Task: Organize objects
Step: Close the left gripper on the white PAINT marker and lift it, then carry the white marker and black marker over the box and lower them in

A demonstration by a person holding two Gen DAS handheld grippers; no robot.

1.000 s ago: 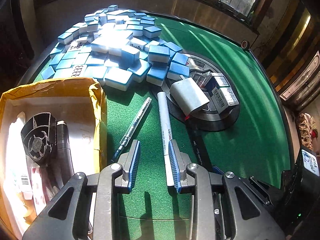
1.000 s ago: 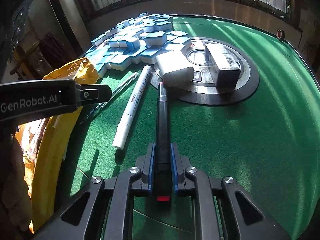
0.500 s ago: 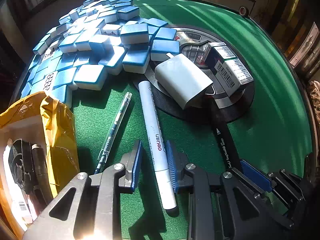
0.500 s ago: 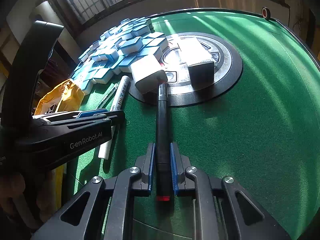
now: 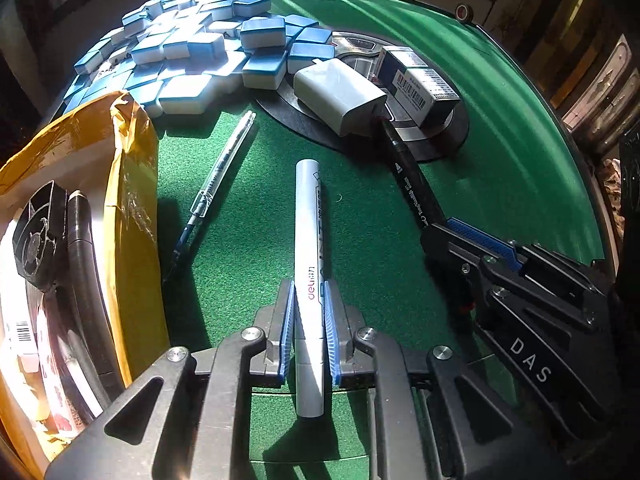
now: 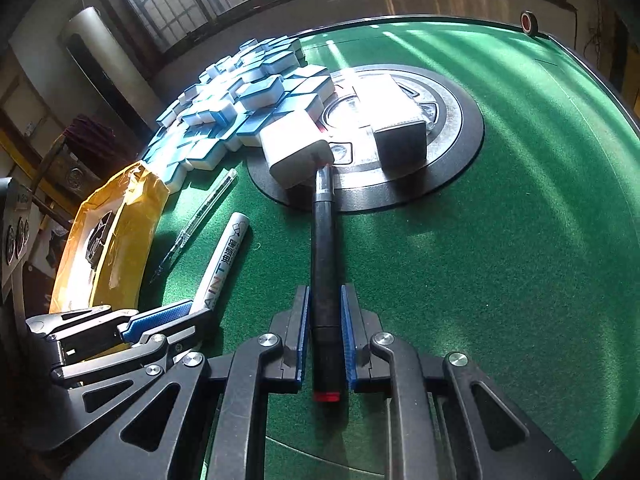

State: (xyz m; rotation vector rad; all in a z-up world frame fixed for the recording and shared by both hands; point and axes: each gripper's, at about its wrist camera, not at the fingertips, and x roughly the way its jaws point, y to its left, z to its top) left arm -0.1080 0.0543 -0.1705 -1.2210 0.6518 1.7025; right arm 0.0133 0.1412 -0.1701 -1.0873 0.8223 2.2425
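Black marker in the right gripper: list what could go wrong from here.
1. The black marker has its tip against the white charger; lifting it may nudge the charger.
2. The right gripper and left gripper, shut on the white marker, sit close; they may collide.

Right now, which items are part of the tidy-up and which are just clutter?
In play:
- white paint marker, pinched in the left gripper, whose jaws have just been closing
- black marker, clamped in the right gripper
- clear ballpoint pen, loose on the felt
- yellow-taped box

Lying about:
- mahjong tiles
- white charger
- barcoded carton
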